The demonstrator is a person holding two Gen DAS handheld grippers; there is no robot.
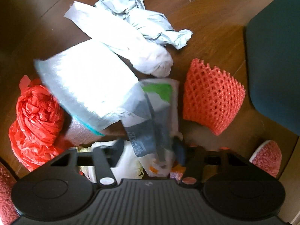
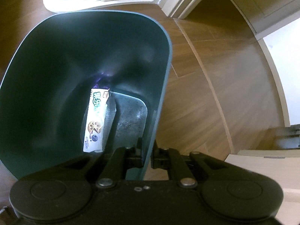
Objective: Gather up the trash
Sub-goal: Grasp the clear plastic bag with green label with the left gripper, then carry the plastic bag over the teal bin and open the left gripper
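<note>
Crumpled red plastic bag (image 1: 35,118), orange foam net (image 1: 211,97) and white wrappers (image 1: 88,78) litter the floor; a biscuit wrapper (image 2: 95,120) lies inside the dark green bin (image 2: 56,56).

My left view is motion-blurred, and glare blows out the white bag (image 1: 88,78) at nine o'clock. My right view is sharper; the bin (image 2: 78,43) is dim inside, and both views' edges bow.
</note>
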